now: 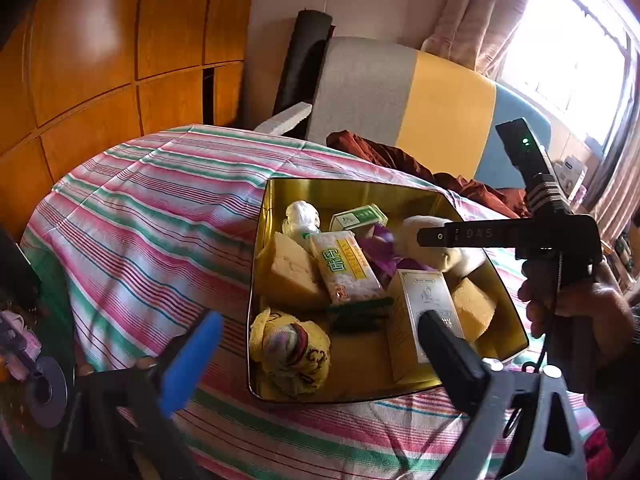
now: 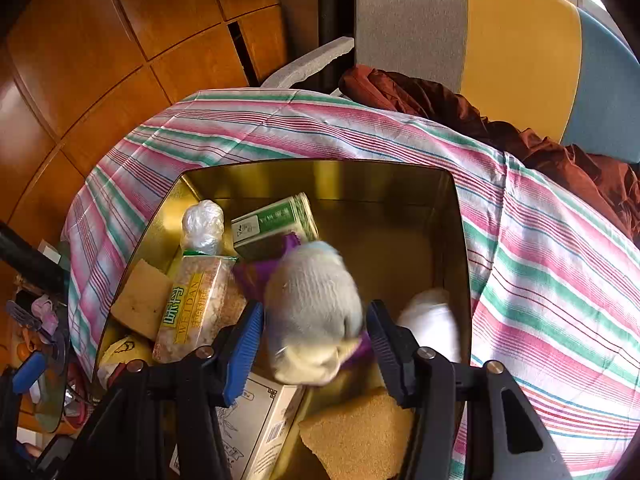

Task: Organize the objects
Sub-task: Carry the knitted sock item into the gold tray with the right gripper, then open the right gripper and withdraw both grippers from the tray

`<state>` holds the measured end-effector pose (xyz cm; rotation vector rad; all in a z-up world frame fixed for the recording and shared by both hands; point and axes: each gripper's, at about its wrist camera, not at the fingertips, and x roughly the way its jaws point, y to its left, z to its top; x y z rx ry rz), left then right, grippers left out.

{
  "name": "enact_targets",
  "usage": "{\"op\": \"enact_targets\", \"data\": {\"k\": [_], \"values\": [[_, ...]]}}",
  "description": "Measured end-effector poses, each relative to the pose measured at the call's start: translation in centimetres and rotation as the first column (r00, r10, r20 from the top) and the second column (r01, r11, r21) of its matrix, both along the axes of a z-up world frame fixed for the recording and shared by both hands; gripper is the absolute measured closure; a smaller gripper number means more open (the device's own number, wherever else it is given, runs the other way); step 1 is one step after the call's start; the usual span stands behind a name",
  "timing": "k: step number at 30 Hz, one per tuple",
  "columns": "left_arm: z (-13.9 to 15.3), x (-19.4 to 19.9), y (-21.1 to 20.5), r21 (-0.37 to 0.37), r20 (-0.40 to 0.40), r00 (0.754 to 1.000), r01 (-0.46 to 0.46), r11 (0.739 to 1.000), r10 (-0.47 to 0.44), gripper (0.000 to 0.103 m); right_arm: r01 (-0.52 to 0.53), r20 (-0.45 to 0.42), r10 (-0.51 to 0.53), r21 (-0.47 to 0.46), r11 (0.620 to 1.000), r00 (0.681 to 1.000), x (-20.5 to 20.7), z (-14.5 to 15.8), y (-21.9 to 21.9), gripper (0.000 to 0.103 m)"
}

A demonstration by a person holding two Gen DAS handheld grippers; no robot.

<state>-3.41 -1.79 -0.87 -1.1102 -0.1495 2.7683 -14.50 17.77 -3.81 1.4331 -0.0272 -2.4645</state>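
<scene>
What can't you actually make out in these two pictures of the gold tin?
- Rolled grey sock, right wrist view: motion-blurred; whether the right gripper grips it is unclear.
- Purple item beneath it: mostly covered.
- Left wrist view: cream box partly behind the left gripper's black finger.
- Gold tin: near edge hidden by grippers.

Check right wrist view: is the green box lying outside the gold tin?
No, the green box lies inside the gold tin, near its far wall beside the clear plastic bag.
</scene>
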Motion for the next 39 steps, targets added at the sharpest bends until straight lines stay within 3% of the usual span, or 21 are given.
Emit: {"op": "enact_targets", "data": {"k": [9,14,16,25,30,39], "values": [[0.4,0.1,0.6,-0.059,-0.023,0.999,-0.041,0.997,0.039,0.000,0.010,-0.063,-0.010,0.008,1.000,0.998,3.7,1.3,0.6,0.035],[1.2,0.9,0.9,-0.053,-0.064,0.997,-0.052,0.997,0.048,0.000,0.038,-0.124,-0.032,0.047,0.998,0.992,6.9,1.9,0.9,0.034],[1.5,1.1,1.2,-0.067,-0.076,0.995,-0.072,0.995,0.067,0.000,0.061,-0.155,-0.050,0.071,0.996,0.987,8.3,2.1,1.1,0.029],[1.6,2.3,2.6,-0.132,-0.104,0.987,-0.134,0.982,0.120,0.000,0.203,-0.234,-0.177,0.094,0.975,0.956,14.0,2.3,3.0,0.028],[1.1,2.5,3.0,-0.116,-0.073,0.992,-0.110,0.987,0.101,0.000,0.220,-0.249,-0.188,0.107,0.970,0.950,15.4,2.3,3.7,0.028],[1.0,2.9,3.2,-0.107,-0.090,0.991,-0.111,0.988,0.101,0.001,0.214,-0.282,-0.175,0.115,0.970,0.943,16.0,2.7,2.8,0.028]]}}
